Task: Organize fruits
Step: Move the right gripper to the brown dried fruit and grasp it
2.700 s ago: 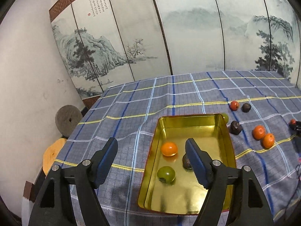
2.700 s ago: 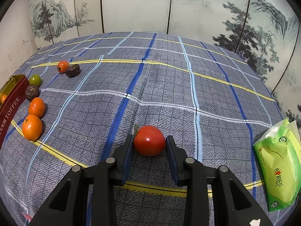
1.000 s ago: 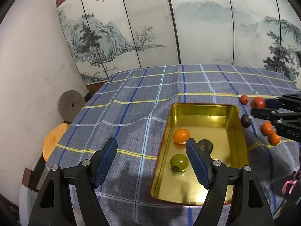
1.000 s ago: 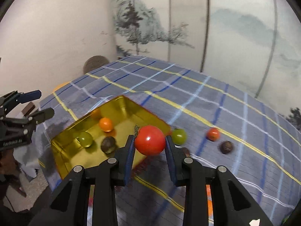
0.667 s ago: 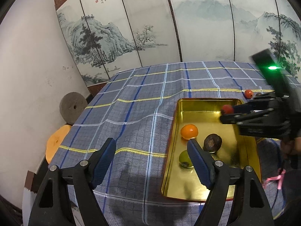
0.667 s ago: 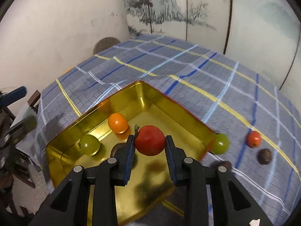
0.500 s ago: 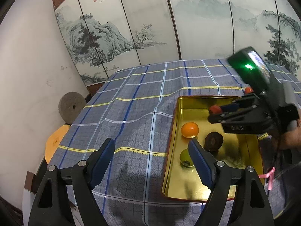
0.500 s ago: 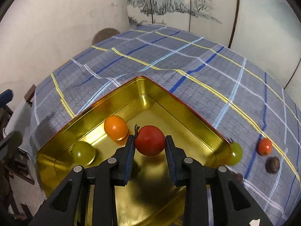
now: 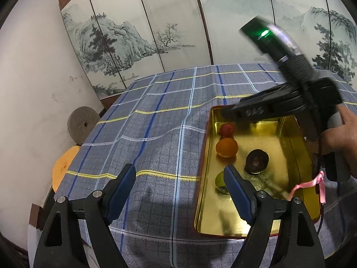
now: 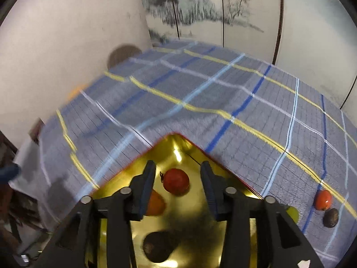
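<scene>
Your right gripper point(image 10: 176, 183) has just opened its jaws and the red tomato point(image 10: 176, 182) now lies free in the gold tin point(image 10: 200, 201), one more fruit stored, while your left gripper point(image 9: 179, 189) waits with open, empty jaws.

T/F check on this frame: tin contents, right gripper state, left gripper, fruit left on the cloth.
1. The red tomato lies in the gold tin. True.
2. The right gripper is clamped on the tomato. False: its jaws have just been opening and stand clear of it on both sides.
3. The left gripper holds the orange. False: it is open and empty, over the cloth and the tin's rim.
4. Fruit remains on the cloth outside the tin. True: a small red fruit and a dark fruit.
</scene>
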### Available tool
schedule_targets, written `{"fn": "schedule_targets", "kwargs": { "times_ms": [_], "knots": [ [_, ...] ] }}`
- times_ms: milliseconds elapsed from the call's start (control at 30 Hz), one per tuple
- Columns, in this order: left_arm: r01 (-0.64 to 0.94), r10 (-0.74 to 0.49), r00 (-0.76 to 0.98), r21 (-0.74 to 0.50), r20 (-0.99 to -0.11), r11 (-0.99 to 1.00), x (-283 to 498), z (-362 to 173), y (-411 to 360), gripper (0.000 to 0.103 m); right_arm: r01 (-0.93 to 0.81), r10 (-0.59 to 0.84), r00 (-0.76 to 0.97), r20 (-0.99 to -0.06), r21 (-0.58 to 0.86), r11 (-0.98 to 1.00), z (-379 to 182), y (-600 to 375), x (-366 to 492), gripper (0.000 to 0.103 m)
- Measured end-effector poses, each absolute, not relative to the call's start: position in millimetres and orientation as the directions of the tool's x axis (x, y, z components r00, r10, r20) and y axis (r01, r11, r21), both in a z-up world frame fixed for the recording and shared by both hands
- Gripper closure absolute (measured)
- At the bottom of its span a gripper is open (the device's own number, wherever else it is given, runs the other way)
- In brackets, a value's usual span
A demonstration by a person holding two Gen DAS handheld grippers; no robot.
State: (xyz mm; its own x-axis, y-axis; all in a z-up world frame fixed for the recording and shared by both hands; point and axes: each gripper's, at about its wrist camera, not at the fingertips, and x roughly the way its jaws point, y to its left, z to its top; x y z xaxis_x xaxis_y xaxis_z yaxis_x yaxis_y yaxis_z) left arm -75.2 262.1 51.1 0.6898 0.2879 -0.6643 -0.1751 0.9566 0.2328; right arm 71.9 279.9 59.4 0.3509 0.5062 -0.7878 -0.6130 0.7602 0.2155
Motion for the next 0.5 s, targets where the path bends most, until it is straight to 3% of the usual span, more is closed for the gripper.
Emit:
{"fn": "schedule_targets", "kwargs": {
  "times_ms": [267, 500],
  "knots": [
    [-0.158, 0.274, 0.691, 0.229, -0.669, 0.960, -78, 51, 256, 0.021, -0.578, 0.588, 0.454, -0.669, 0.281, 0.766, 92, 217, 24, 0.056],
    [-0.107, 0.237, 0.712, 0.232, -0.661, 0.967, -80, 53, 237, 0.020, -0.525, 0.450, 0.526, -0.721, 0.141, 0.840, 81, 131, -28, 0.056]
  ]
}}
